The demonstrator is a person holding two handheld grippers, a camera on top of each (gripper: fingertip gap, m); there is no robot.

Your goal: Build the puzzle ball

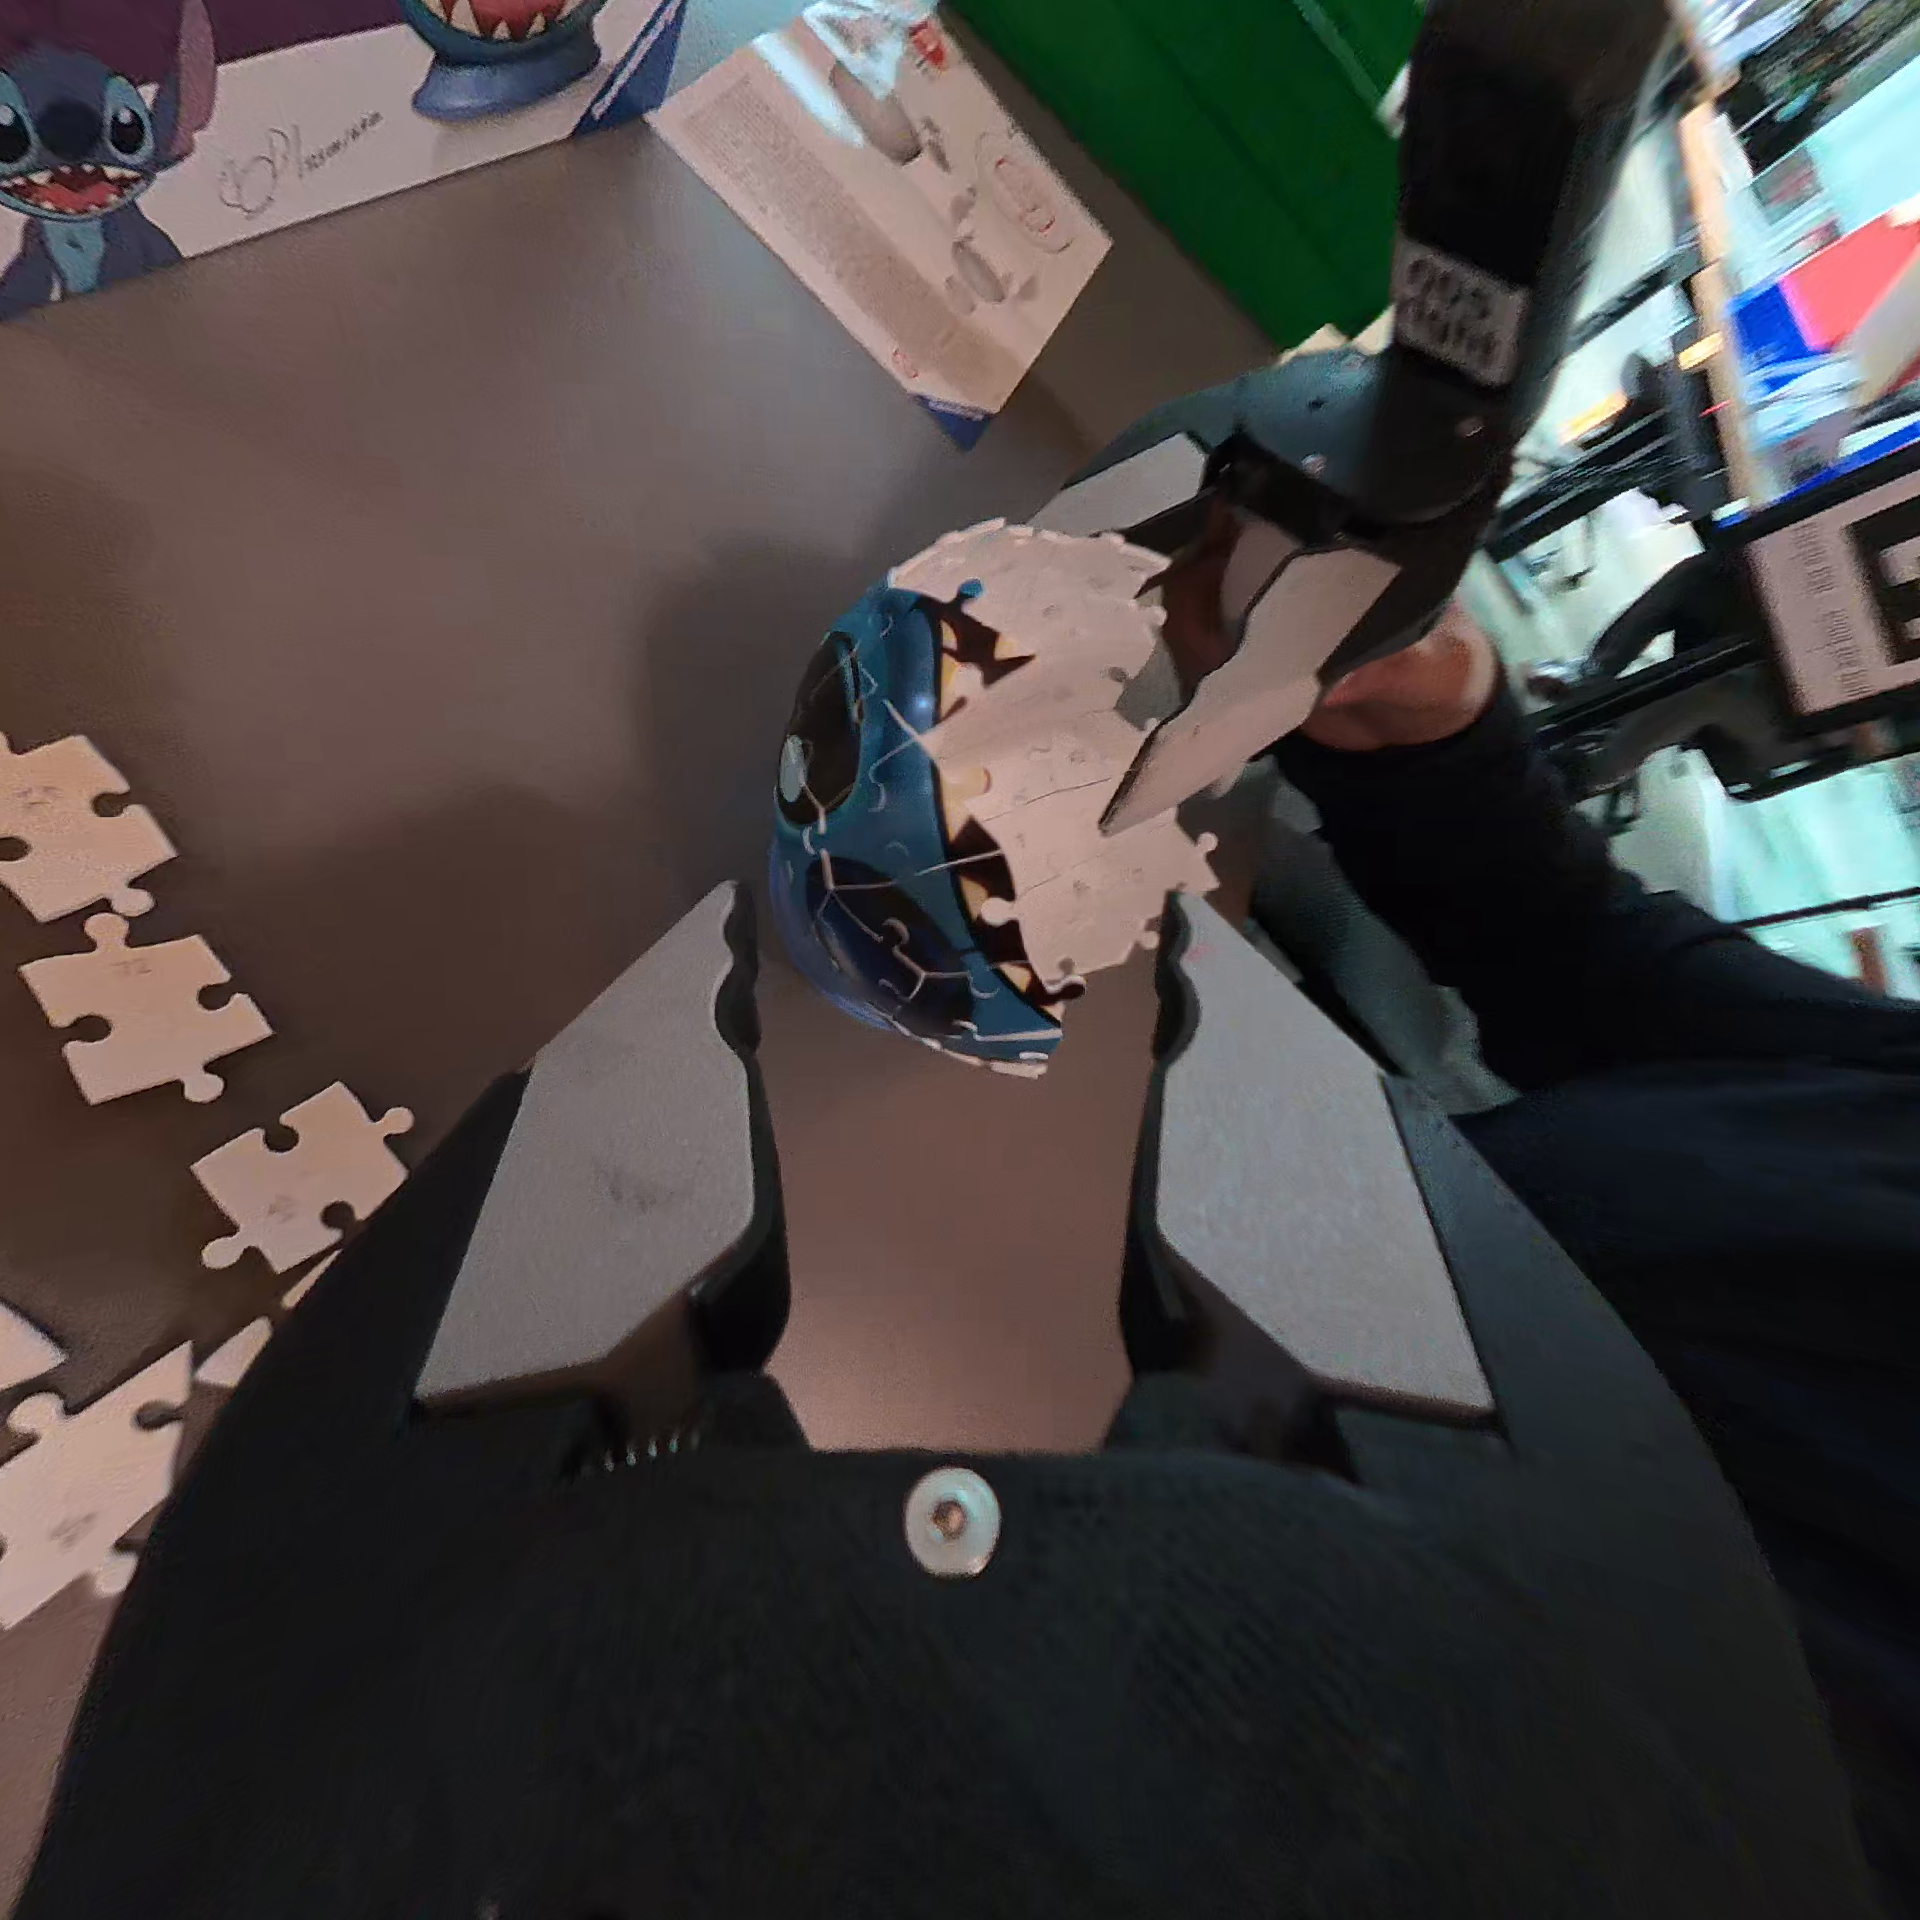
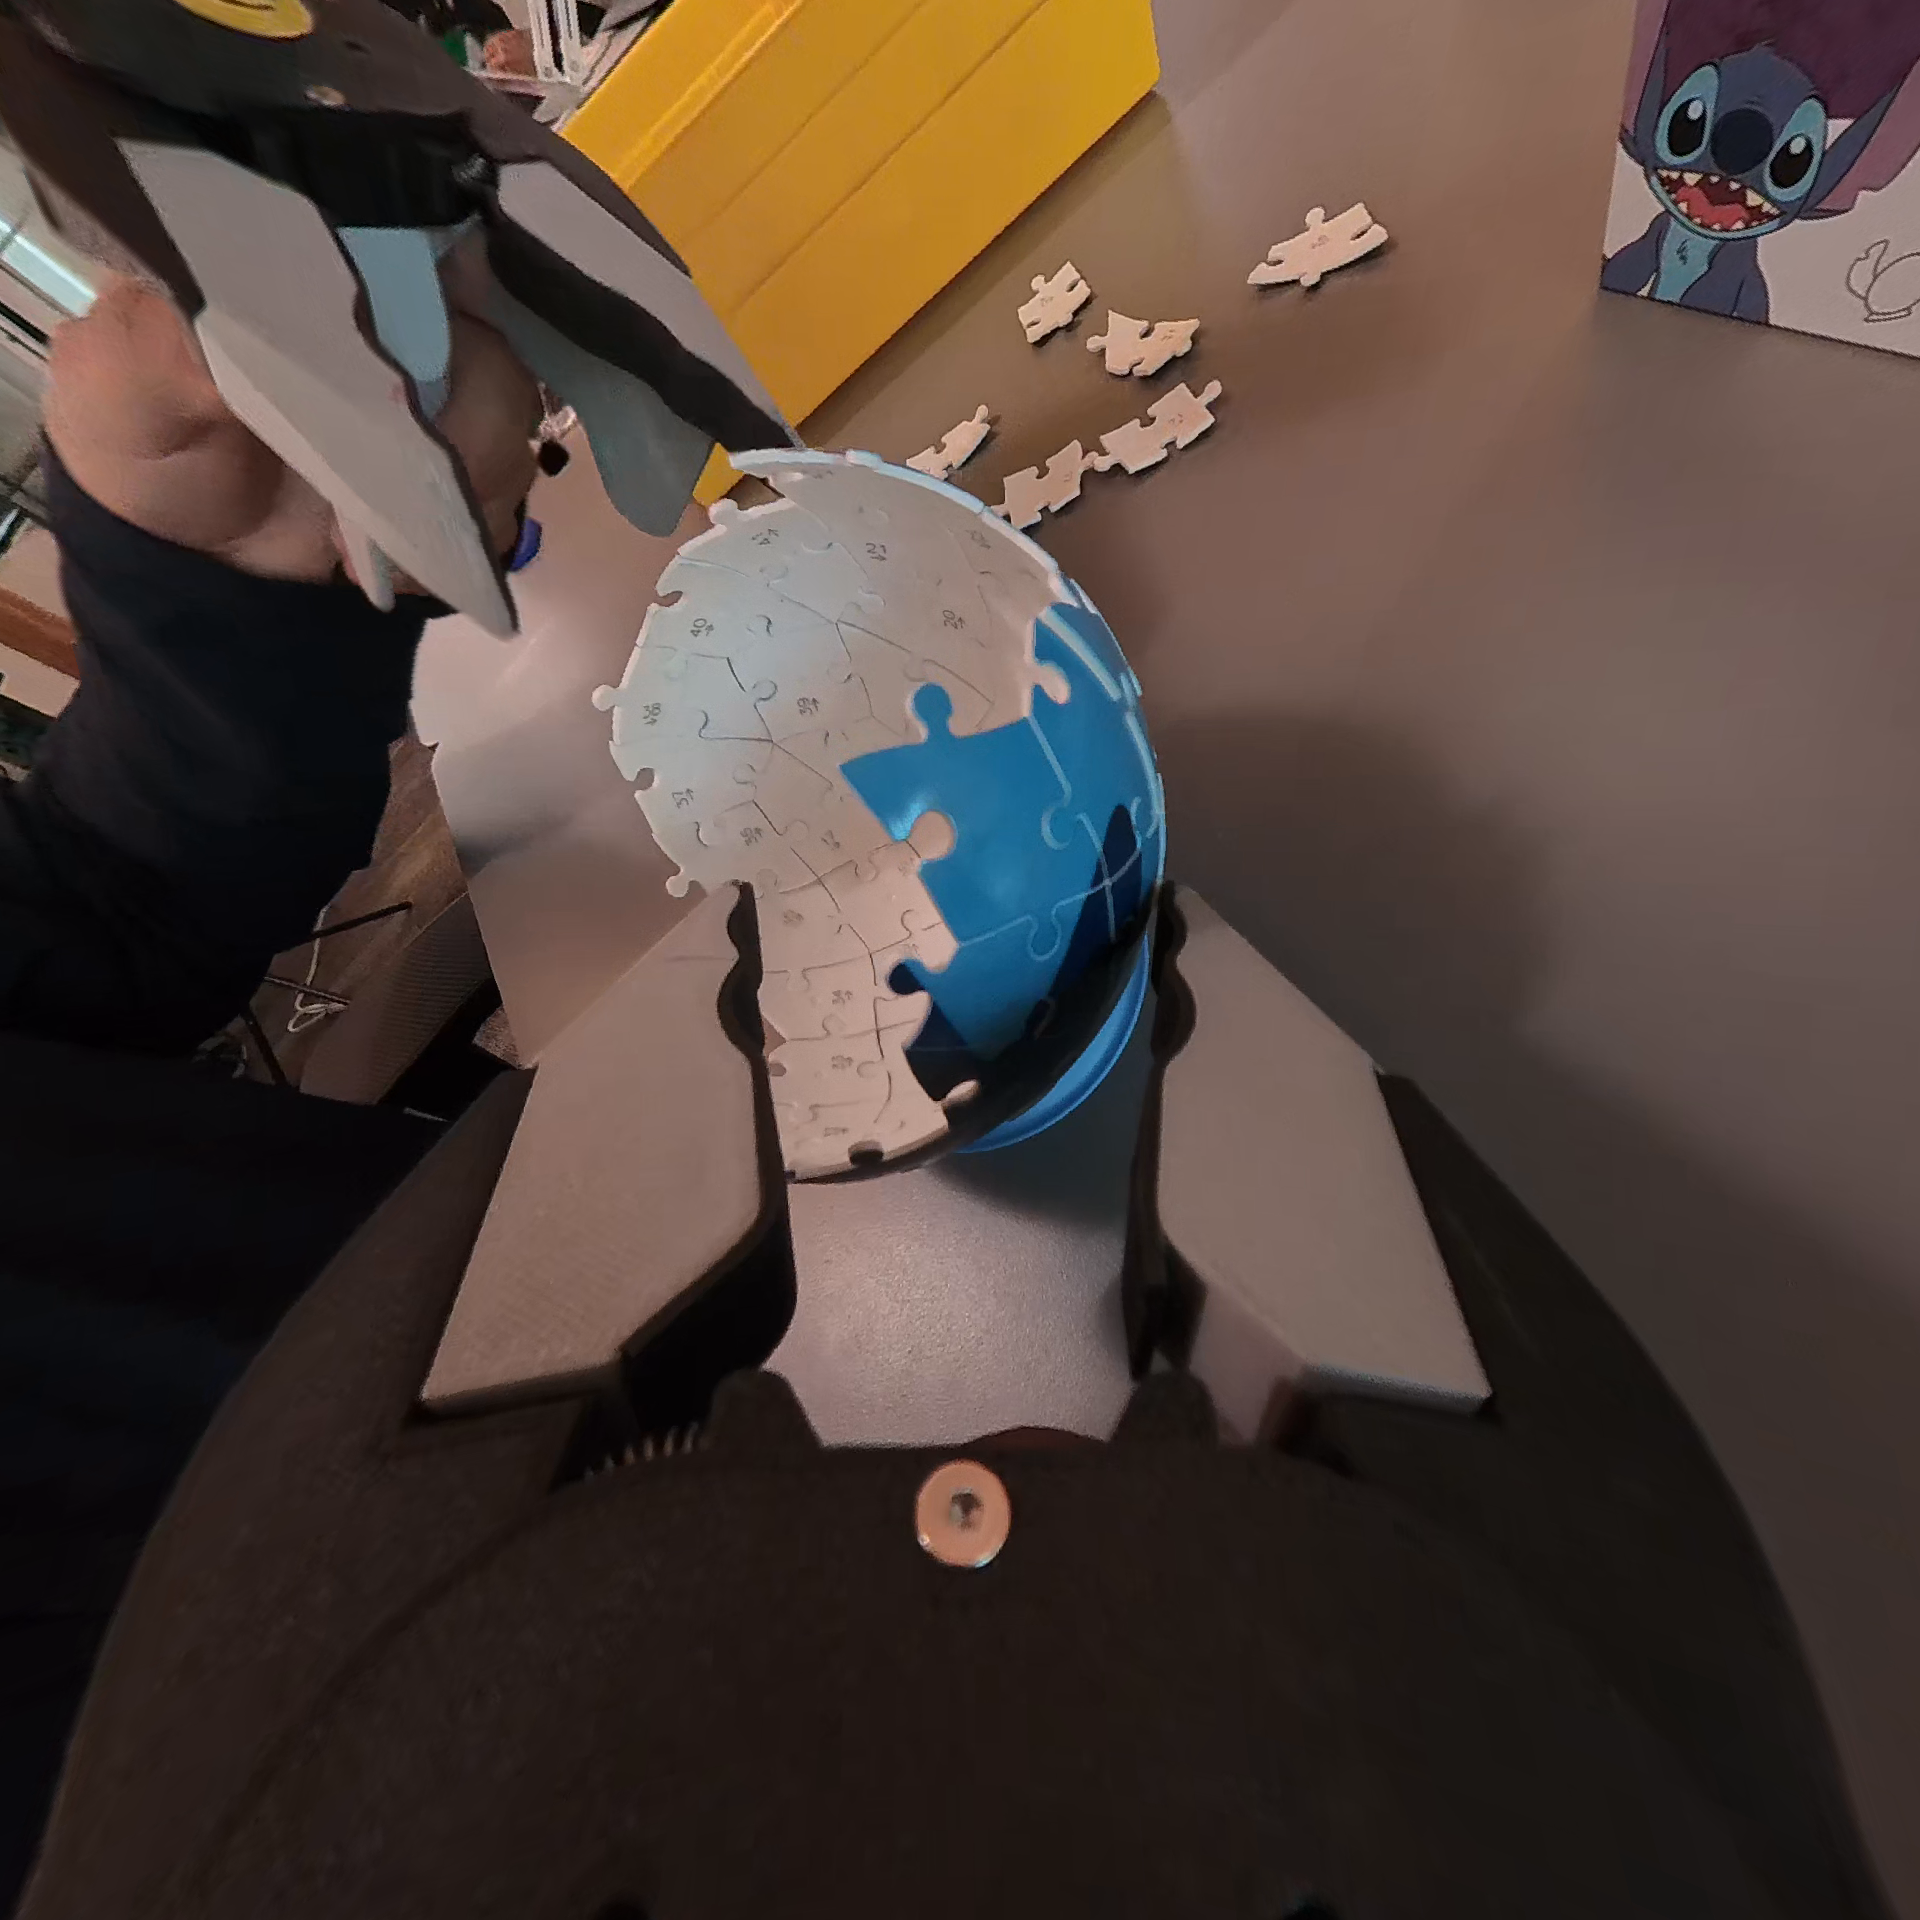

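The half-built puzzle ball (image 2: 821, 727) is a curved shell, white on the inside and blue outside, standing on a blue stand (image 2: 1101, 1049) on the grey table. My right gripper (image 2: 956, 904) is open, with one finger on each side of the ball's lower part; I cannot tell if the fingers touch it. In the left wrist view the ball (image 1: 883, 790) shows its blue printed face, and the right gripper (image 1: 1081, 675) reaches over its white rim. My left gripper (image 1: 956, 914) is open and empty just in front of the ball; in the right wrist view it (image 2: 577, 571) hovers at the ball's upper left.
Several loose white puzzle pieces (image 1: 145, 1008) lie to the left, and show behind the ball in the right wrist view (image 2: 1153, 343). The puzzle box with a blue cartoon figure (image 1: 104, 156) and a white leaflet (image 1: 883, 208) stand at the back. A yellow box (image 2: 883, 156) stands beyond the ball.
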